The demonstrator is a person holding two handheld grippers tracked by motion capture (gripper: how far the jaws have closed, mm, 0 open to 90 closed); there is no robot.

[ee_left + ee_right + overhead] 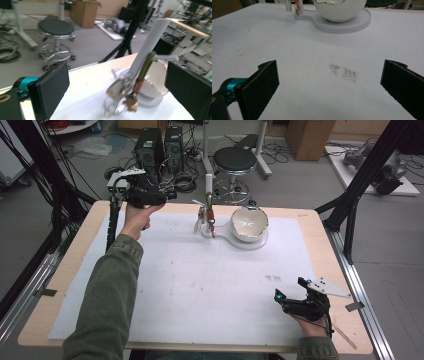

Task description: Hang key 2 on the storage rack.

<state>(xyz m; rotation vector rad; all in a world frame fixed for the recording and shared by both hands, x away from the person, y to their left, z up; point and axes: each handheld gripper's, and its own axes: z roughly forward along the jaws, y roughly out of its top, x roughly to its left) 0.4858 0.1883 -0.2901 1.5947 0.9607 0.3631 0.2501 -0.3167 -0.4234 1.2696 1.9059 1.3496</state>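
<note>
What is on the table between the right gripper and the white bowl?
Nothing stands there. Between the right gripper and the white bowl is bare white mat with a small grey smudge, clearest in the right gripper view.

A black stool is standing on the floor beyond the desk, two computer towers sitting left of it.

The left gripper is hovering with the clip stand and bowl just beyond its jaws.
</note>
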